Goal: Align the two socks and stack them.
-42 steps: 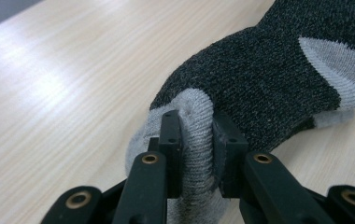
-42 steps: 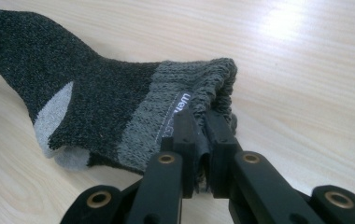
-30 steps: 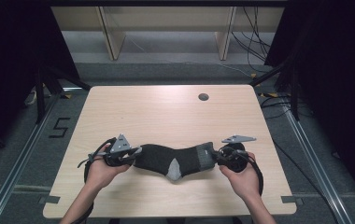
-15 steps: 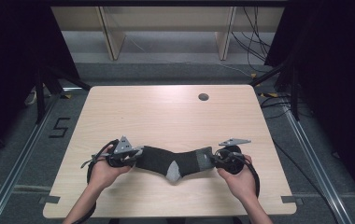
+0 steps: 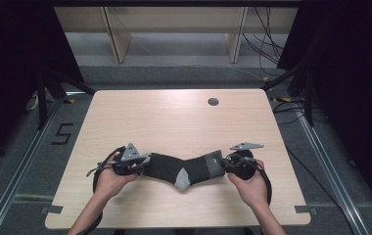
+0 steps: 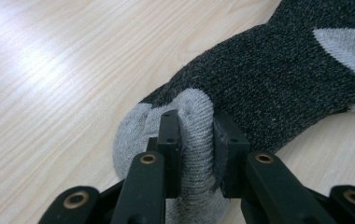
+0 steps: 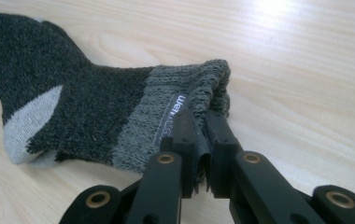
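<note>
Dark-grey sock (image 5: 184,169) lies near bench (image 5: 174,117) front edge, left tongs (image 6: 196,140) clamping toe, right tongs (image 7: 199,135) clamping cuff — opposite ends gripped, likely to stretch it flat.

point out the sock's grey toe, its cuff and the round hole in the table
grey toe (image 6: 194,121), left gripper view, on the fold pinched between the jaws
cuff (image 7: 185,84), right gripper view, on the ribbed band
round hole (image 5: 213,102), high view, on its dark middle

Black tongs (image 5: 144,164), brass rivets, grey three-cornered plates, trailing black cables
</note>
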`<state>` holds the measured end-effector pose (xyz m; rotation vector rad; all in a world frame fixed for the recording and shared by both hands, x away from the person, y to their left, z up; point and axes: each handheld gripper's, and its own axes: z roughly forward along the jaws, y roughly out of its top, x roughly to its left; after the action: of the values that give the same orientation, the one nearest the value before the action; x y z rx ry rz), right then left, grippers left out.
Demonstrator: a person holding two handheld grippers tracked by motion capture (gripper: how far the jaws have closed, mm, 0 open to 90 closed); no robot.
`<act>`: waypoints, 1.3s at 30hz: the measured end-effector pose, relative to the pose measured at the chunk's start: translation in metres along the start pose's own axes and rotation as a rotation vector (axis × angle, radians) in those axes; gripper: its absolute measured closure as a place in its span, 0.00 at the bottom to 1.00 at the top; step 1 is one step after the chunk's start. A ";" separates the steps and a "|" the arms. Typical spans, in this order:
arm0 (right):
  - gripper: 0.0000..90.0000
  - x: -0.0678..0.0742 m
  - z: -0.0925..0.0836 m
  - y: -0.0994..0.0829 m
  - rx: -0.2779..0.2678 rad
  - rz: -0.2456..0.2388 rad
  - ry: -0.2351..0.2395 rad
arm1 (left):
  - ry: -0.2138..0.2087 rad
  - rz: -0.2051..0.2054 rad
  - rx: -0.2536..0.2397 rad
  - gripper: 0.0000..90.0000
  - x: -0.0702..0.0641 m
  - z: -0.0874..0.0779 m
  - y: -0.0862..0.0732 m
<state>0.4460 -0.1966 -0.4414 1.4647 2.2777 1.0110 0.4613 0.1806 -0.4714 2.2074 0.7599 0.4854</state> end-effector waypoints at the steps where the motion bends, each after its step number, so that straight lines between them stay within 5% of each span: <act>1: 0.94 0.000 0.000 0.003 0.007 -0.023 -0.007 | 0.003 0.004 -0.001 0.83 0.000 -0.002 0.001; 3: 0.94 0.001 0.002 0.002 0.007 0.004 0.002 | 0.006 -0.003 -0.003 0.83 0.000 -0.003 0.001; 10: 0.94 0.000 0.009 0.000 0.024 -0.012 0.018 | 0.009 -0.004 0.012 0.83 0.003 0.000 -0.003; 12: 0.94 0.000 0.011 -0.001 0.031 -0.025 -0.013 | 0.010 -0.007 0.008 0.81 0.003 0.002 -0.004; 19: 0.93 -0.002 0.017 -0.006 0.070 0.001 -0.025 | 0.044 -0.099 -0.086 0.50 0.007 -0.009 0.001; 22: 0.92 -0.001 0.020 -0.008 0.055 0.023 -0.023 | 0.052 -0.130 -0.139 0.55 0.012 -0.017 0.001; 23: 0.92 -0.002 0.020 -0.008 0.063 0.026 -0.030 | 0.058 -0.129 -0.129 0.63 0.015 -0.019 0.001; 29: 0.91 -0.003 0.020 -0.008 0.072 0.018 -0.021 | 0.052 -0.180 -0.090 0.73 0.020 -0.005 -0.007; 39: 0.91 -0.006 0.022 -0.009 0.093 0.012 -0.013 | 0.110 -0.121 -0.019 0.71 0.018 0.014 -0.012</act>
<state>0.4552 -0.1949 -0.4644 1.5184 2.3383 0.9079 0.4783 0.1920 -0.4876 2.1164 0.9370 0.5542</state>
